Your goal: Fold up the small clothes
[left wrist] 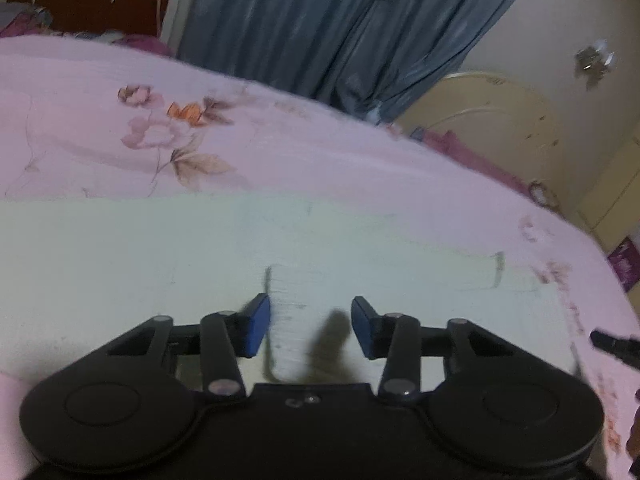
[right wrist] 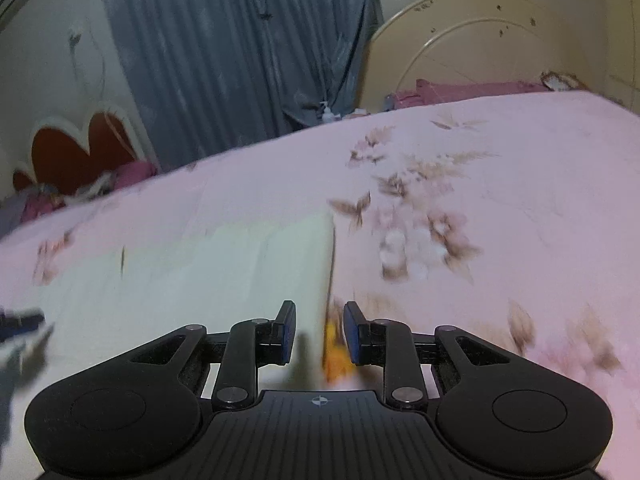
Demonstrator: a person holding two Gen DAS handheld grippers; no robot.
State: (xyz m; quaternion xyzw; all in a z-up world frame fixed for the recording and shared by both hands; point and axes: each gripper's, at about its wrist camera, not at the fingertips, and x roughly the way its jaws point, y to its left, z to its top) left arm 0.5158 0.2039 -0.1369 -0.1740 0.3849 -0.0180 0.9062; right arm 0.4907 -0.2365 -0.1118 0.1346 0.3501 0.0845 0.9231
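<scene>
A pale green garment (left wrist: pixel 180 256) lies flat on the pink floral bedspread (left wrist: pixel 280 152), with a folded flap showing near its middle. My left gripper (left wrist: pixel 310 326) hovers over that flap, jaws open, with nothing between the blue pads (left wrist: pixel 258 324). In the right wrist view the same garment (right wrist: pixel 200 276) ends in a straight right edge. My right gripper (right wrist: pixel 320 332) straddles that edge with a clear gap between its pads, which do not press on the cloth. An orange blur (right wrist: pixel 336 354) lies on the bed between the jaws.
The bedspread (right wrist: pixel 520 168) stretches far and right. Behind the bed hang a blue-grey curtain (right wrist: pixel 240 48) and a cream curved bed end (right wrist: pixel 480 40). A red heart-shaped headboard (right wrist: pixel 80 148) and piled magenta cloth (right wrist: pixel 132 174) sit at the far left. A small pump bottle (right wrist: pixel 327 112) stands by the curtain.
</scene>
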